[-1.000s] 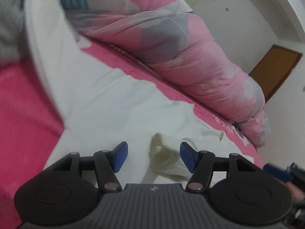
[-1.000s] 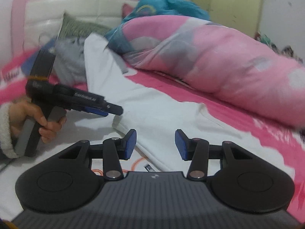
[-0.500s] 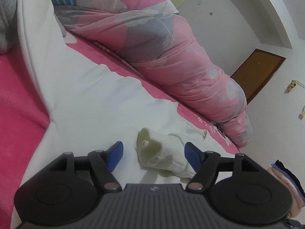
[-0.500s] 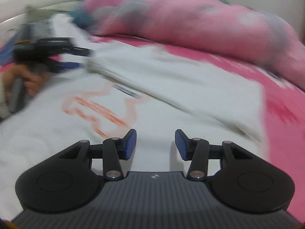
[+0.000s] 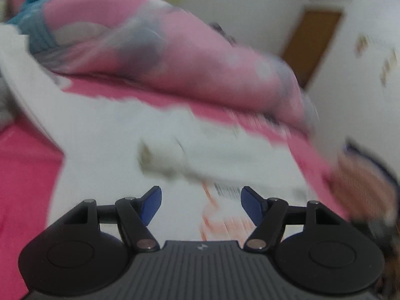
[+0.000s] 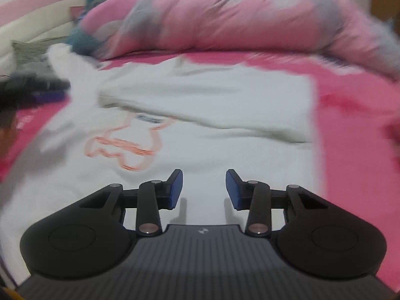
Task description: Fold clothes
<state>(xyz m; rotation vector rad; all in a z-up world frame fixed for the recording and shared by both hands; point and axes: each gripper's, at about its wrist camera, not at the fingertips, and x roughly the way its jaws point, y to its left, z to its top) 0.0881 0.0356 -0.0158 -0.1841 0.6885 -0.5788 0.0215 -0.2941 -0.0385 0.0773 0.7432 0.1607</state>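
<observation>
A puffy pink duvet [image 6: 225, 17] bulks behind the white shirt [image 6: 212, 95], which lies flat on the pink bedsheet [image 6: 355, 115], soft, one sleeve folded across. Left gripper [image 5: 201, 201] narrowing, empty; right gripper [image 6: 203, 190] closing above the shirt, empty.

A home bedroom: a bed [image 6: 350, 105] with a pink sheet, a rolled pink quilt [image 6: 225, 17] along its far side, a padded headboard [image 6: 32, 32], and a wooden door [image 5: 310, 47].
</observation>
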